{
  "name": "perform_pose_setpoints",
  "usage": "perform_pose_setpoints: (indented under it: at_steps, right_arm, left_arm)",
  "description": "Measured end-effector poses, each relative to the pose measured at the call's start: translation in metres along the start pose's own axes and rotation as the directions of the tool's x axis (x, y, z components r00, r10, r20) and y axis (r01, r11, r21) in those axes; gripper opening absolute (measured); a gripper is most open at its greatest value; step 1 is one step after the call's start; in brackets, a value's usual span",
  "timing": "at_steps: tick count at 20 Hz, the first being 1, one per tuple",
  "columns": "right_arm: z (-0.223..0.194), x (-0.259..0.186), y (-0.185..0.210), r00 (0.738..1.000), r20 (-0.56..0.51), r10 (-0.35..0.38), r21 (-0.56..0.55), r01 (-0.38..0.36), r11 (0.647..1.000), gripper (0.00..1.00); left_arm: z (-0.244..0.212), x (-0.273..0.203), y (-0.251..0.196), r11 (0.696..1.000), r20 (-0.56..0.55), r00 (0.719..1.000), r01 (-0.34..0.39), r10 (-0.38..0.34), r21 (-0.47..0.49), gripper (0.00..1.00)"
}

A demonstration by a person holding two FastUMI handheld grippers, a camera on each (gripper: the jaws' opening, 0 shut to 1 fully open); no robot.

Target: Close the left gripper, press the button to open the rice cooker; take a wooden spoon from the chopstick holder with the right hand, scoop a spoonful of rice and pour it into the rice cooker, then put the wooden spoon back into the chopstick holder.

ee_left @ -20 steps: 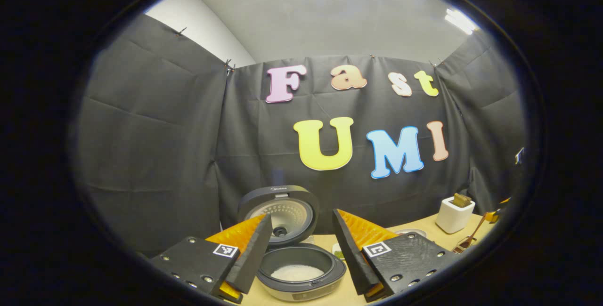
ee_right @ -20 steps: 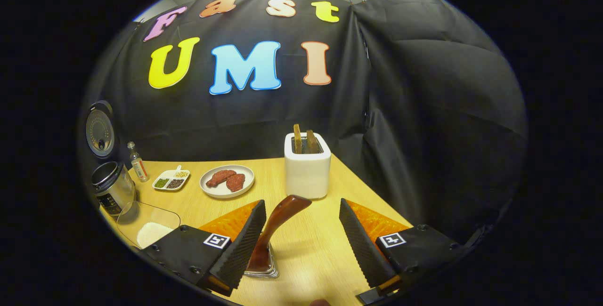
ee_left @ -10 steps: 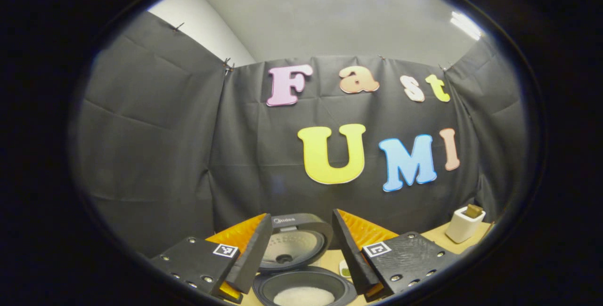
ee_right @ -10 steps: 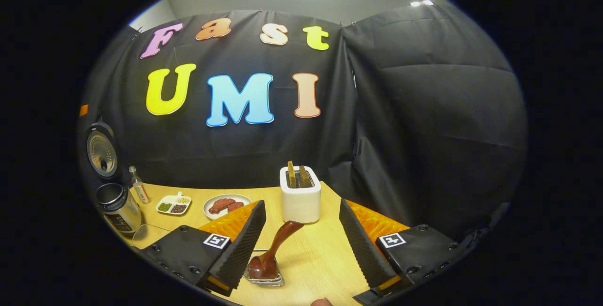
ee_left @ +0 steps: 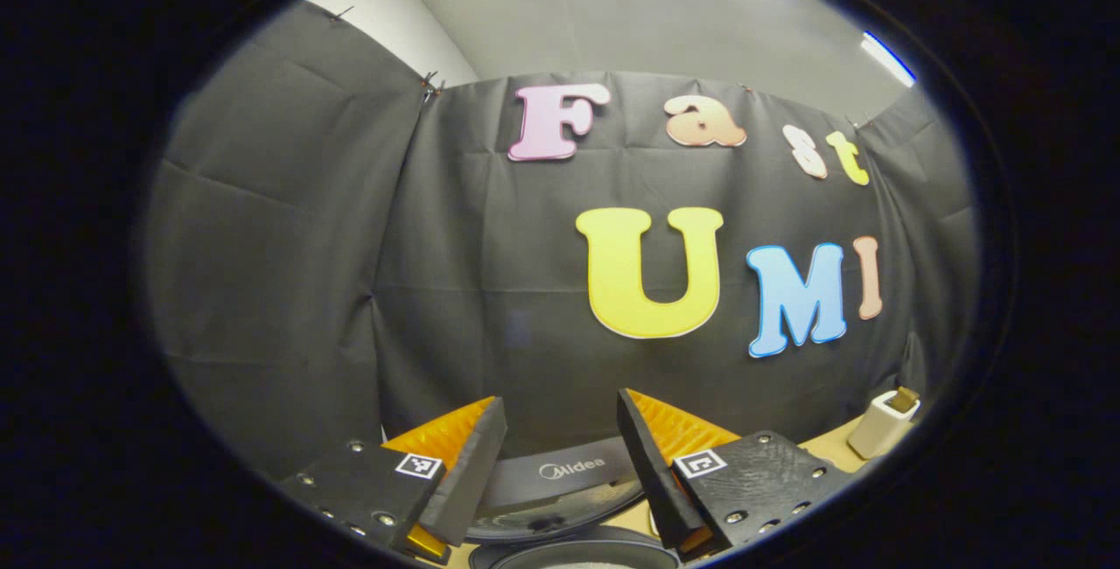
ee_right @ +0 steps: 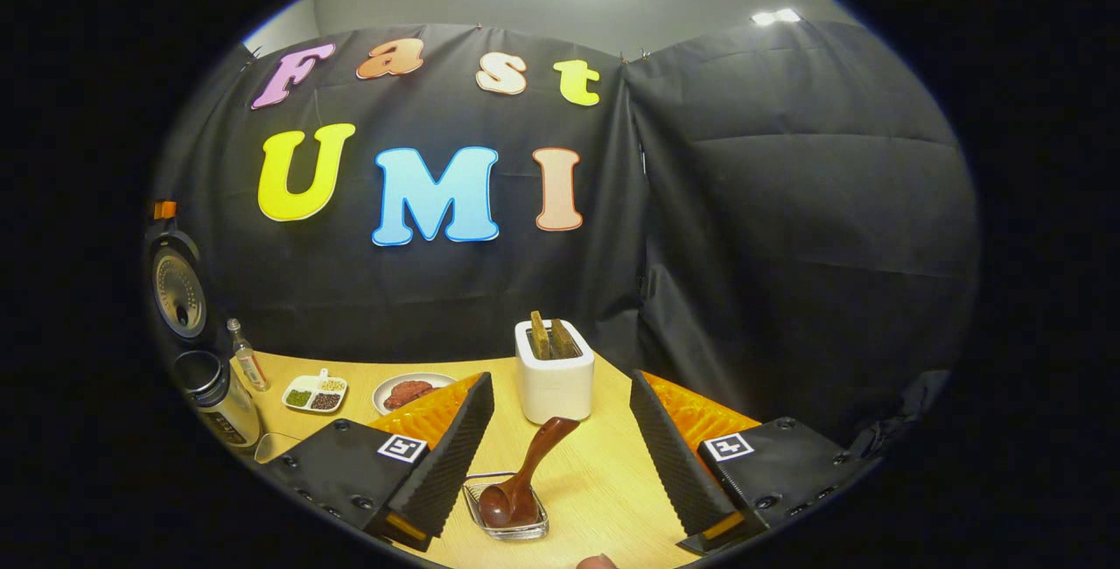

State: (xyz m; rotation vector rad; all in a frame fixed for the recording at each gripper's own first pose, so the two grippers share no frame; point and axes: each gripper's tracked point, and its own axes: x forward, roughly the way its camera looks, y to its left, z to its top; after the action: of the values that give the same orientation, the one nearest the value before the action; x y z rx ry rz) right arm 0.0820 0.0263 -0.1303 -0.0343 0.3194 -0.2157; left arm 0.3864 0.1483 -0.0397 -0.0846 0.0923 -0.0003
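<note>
1. Fingers of both grippers stand spread wide and hold nothing: the right gripper (ee_right: 560, 455) hangs over the worktop (ee_right: 604, 481), the left gripper (ee_left: 560, 473) above the rice cooker (ee_left: 560, 474).
2. At 9 o'clock in the right gripper view the rice cooker (ee_right: 214, 394) stands with its lid (ee_right: 178, 291) swung up, so the button press looks done. In the left gripper view a pale patch shows at the pot's bottom edge; I cannot tell whether it is rice.
3. At 12 o'clock from the right fingers sits a white toaster (ee_right: 554, 381) with two slices in it.
4. A plate (ee_right: 411, 392) and a small divided dish (ee_right: 315, 394) lie at 10 o'clock, with a small bottle (ee_right: 247, 365) beside the cooker.
5. Between the right fingers, toward 6 o'clock, the wooden spoon (ee_right: 525, 481) rests bowl-down in a small clear holder (ee_right: 507, 512), handle leaning toward 1 o'clock, touched by neither finger.
6. Judging from this, the spoon is either returned already or not yet picked up; if returned, nothing is left.
</note>
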Motion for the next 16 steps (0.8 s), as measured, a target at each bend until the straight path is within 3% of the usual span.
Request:
perform_pose_setpoints:
  at_steps: [3, 5, 6, 7, 9, 16]
  right_arm:
    - [0.006, -0.002, 0.004, 1.000, 0.007, 0.005, -0.016, -0.005, 1.000, 0.99]
    - [0.010, -0.003, 0.004, 1.000, 0.014, 0.013, -0.021, -0.013, 1.000, 0.95]
    - [0.012, -0.003, 0.003, 1.000, 0.017, 0.017, -0.024, -0.017, 1.000, 0.99]
    - [0.013, -0.004, 0.002, 1.000, 0.018, 0.021, -0.025, -0.021, 0.999, 0.95]
    - [0.015, -0.006, -0.001, 0.999, 0.020, 0.036, -0.024, -0.035, 0.999, 0.99]
    - [0.014, -0.010, -0.009, 0.995, 0.010, 0.097, 0.003, -0.097, 0.995, 0.96]
  left_arm:
    - [-0.015, 0.017, 0.005, 1.000, -0.031, 0.999, -0.019, 0.020, 0.011, 0.80]
    - [-0.013, 0.016, 0.003, 1.000, -0.021, 1.000, -0.024, 0.024, 0.014, 0.82]
    - [-0.015, 0.012, 0.004, 1.000, -0.030, 0.999, -0.026, 0.027, 0.010, 0.82]
    - [-0.018, 0.010, 0.004, 0.999, -0.045, 0.998, -0.032, 0.032, 0.002, 0.82]
    - [-0.016, 0.001, 0.000, 1.000, -0.043, 0.999, -0.028, 0.028, -0.011, 0.82]
    - [-0.034, -0.047, -0.022, 0.999, -0.079, 0.996, -0.036, 0.035, -0.013, 0.82]
